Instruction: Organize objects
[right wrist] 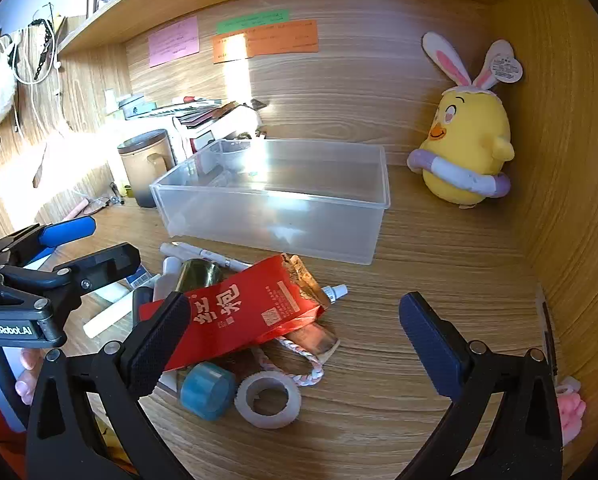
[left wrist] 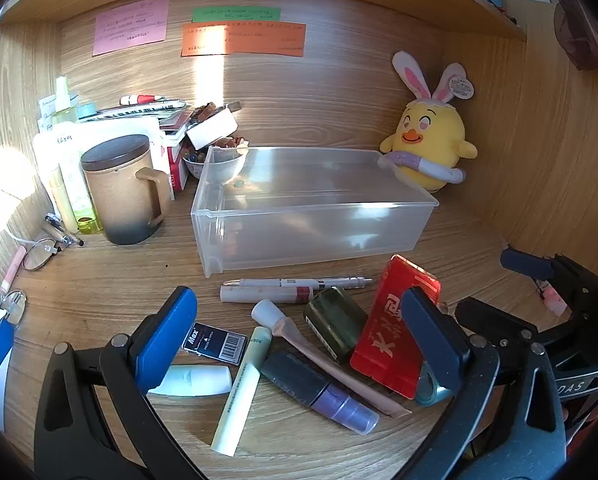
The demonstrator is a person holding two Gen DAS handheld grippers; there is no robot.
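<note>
A clear plastic box (left wrist: pixel 311 208) stands empty on the wooden desk; it also shows in the right wrist view (right wrist: pixel 275 200). In front of it lies a pile of small items: white pens (left wrist: pixel 299 283), a red packet (left wrist: pixel 395 324) (right wrist: pixel 239 308), a green glass bottle (left wrist: pixel 333 324), a purple-capped tube (left wrist: pixel 323 388), a pale green tube (left wrist: pixel 245 384), a staples box (left wrist: pixel 215 344), a blue tape roll (right wrist: pixel 207 390) and a white tape roll (right wrist: pixel 268 399). My left gripper (left wrist: pixel 299 340) is open above the pile. My right gripper (right wrist: pixel 295 336) is open over the pile's right edge.
A yellow plush chick (left wrist: pixel 429 136) (right wrist: pixel 469 148) stands in the back right corner. A lidded brown mug (left wrist: pixel 125 188), bottles and stacked papers crowd the back left. Glasses (left wrist: pixel 39 254) lie at the left. Wooden walls close in the desk at the back and right.
</note>
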